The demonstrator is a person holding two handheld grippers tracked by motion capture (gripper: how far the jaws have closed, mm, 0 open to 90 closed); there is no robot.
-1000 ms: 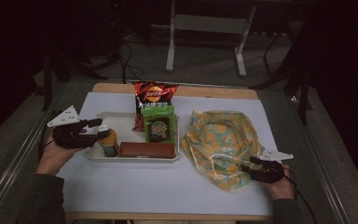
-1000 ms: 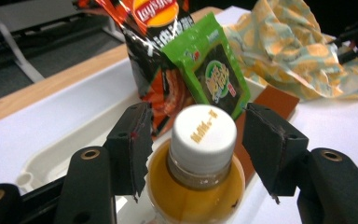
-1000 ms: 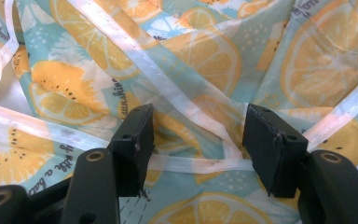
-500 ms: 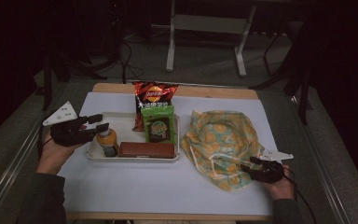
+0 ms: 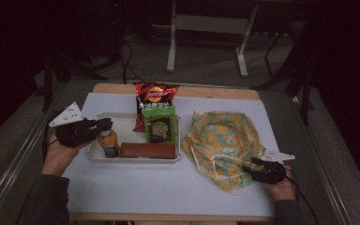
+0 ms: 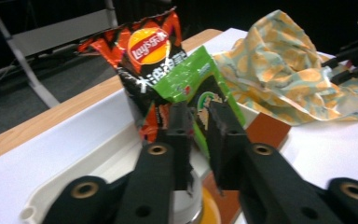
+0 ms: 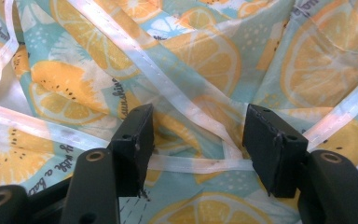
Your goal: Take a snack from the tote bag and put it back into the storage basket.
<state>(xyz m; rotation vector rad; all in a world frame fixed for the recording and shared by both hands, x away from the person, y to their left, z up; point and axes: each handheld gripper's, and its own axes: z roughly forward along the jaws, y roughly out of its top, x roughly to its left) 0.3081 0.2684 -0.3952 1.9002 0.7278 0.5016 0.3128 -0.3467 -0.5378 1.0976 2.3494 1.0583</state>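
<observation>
**High view.** A white tray [image 5: 93, 157] on the surface [image 5: 168, 187] holds an orange-capped bottle [image 5: 108, 143] at its left end, a brown bar [image 5: 147, 150] along its near wall and a green packet [image 5: 159, 123] leaning upright; a red crisp bag [image 5: 155, 96] stands at the tray's far rim, partly behind the packet. The left gripper [image 5: 104, 125] sits at the bottle's cap. The citrus-print cloth bag [image 5: 225, 140] lies slack beside the tray, its mouth not held open; nothing can be seen inside it. The right gripper [image 5: 252, 168] rests at the bag's near edge.

**Left gripper view.** The jaws have just been closing and stand narrow over the bottle cap [image 6: 200, 212]; whether the pads press it cannot be told. Risk: a shallow hold on the cap could let the bottle tip against the bar.

**Right gripper view.** The jaws stand spread, a white strap [image 7: 196, 164] running between them, unpinched. Risk: closing on cloth rather than strap would leave the bag collapsed.
</observation>
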